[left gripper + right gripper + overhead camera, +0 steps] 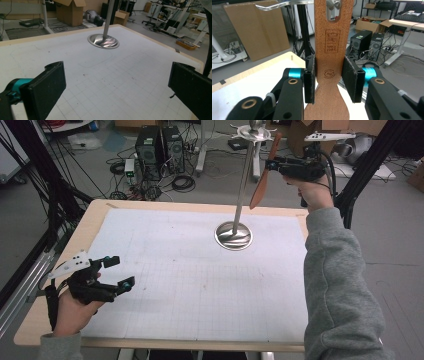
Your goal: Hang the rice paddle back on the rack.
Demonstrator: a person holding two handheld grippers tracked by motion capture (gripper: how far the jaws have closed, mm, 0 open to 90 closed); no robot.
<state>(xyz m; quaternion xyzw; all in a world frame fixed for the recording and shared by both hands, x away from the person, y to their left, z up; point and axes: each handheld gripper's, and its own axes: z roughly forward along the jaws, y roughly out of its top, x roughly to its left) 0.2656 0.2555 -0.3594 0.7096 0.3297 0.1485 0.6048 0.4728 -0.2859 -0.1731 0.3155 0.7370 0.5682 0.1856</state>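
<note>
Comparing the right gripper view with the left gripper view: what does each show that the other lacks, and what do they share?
Right gripper view: the right gripper, jaws shut on a wooden spatula whose slot hangs over a metal hook, with stamped marks readable. Left gripper view: the left gripper, jaws open with nothing between them, and the stand's round base. Shared: the white gridded mat and the cluttered room beyond.

Two black computer towers [160, 151] stand beside cardboard boxes [70, 12].
</note>
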